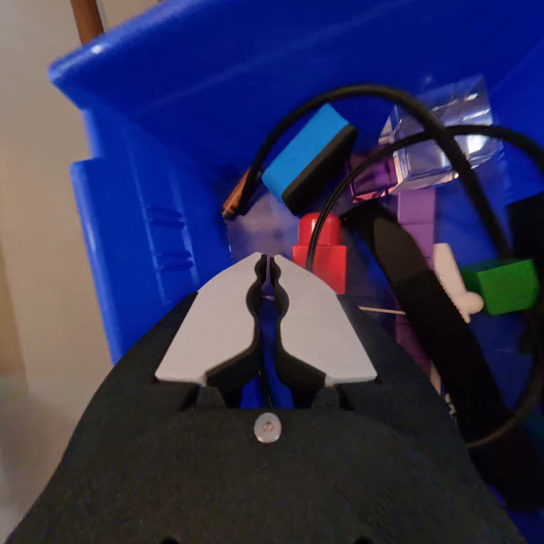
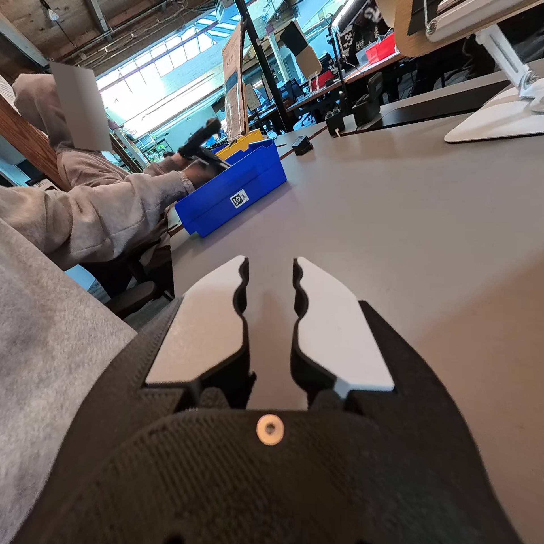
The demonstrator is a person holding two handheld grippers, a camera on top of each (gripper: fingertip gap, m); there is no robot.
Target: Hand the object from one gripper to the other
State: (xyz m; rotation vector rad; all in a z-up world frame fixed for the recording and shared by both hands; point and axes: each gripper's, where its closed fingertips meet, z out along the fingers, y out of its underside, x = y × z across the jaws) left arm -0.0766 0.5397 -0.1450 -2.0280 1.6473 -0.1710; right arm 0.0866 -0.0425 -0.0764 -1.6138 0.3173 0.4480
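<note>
Your grey table [image 2: 382, 235] carries the blue bin [image 2: 235, 188], well apart from your right gripper [image 2: 270, 262], which hovers low over bare tabletop with its jaws spread wide and nothing between them. Your left gripper [image 1: 268, 259] reaches inside the bin, its jaws narrowed to a slit in which a strand of the black cable [image 1: 323, 94] shows. The cable loops up over the bin's other contents: a clear wrapped block [image 1: 426, 153], a blue foam pad [image 1: 303, 153], a purple piece [image 1: 415, 212], a green cube [image 1: 506, 285] and a red brick [image 1: 321, 253] just beside the left fingertips.
</note>
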